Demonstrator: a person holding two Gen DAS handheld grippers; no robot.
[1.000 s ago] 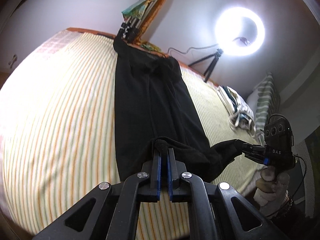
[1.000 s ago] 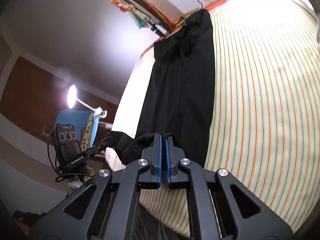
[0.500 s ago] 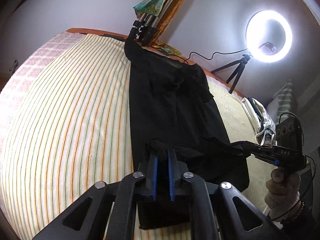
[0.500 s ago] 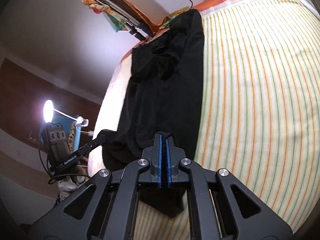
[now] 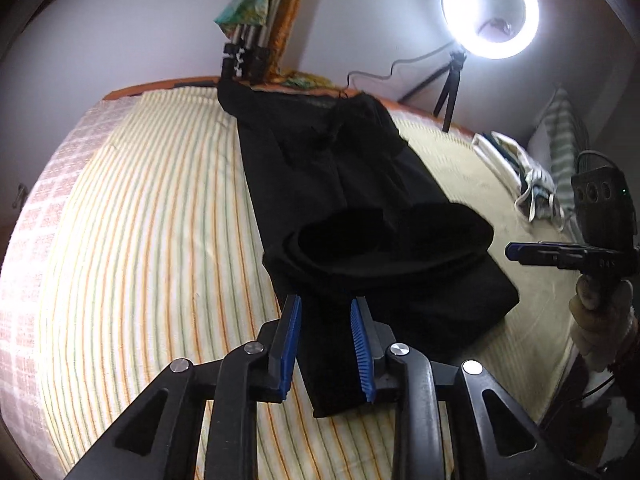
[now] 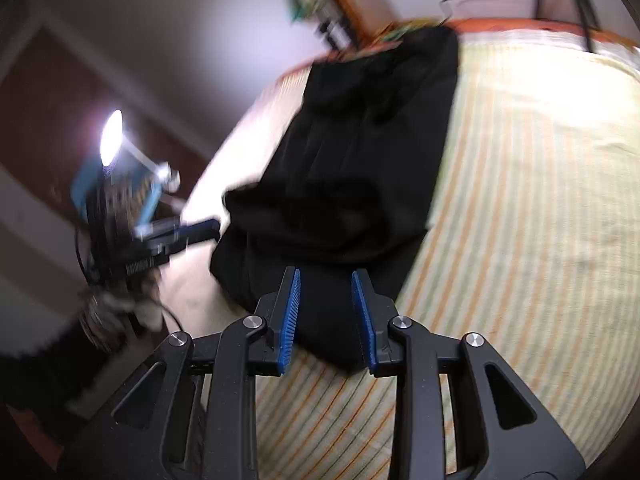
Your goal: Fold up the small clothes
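On striped bed (image 5: 140, 240), black garment (image 5: 360, 200) — claws parted

a bed (image 5: 132, 240) fills most of both views, covered in a pale sheet with thin orange and green stripes; its left margin turns to a pinkish check. an orange-brown edge (image 5: 160, 86) borders the far side. behind it stands a plain pale wall (image 5: 120, 28). a lit ring light (image 5: 490, 8) on a small tripod (image 5: 450, 84) glares at the upper right. dark brown panelling (image 6: 52, 92) shows in the right wrist view, blurred.
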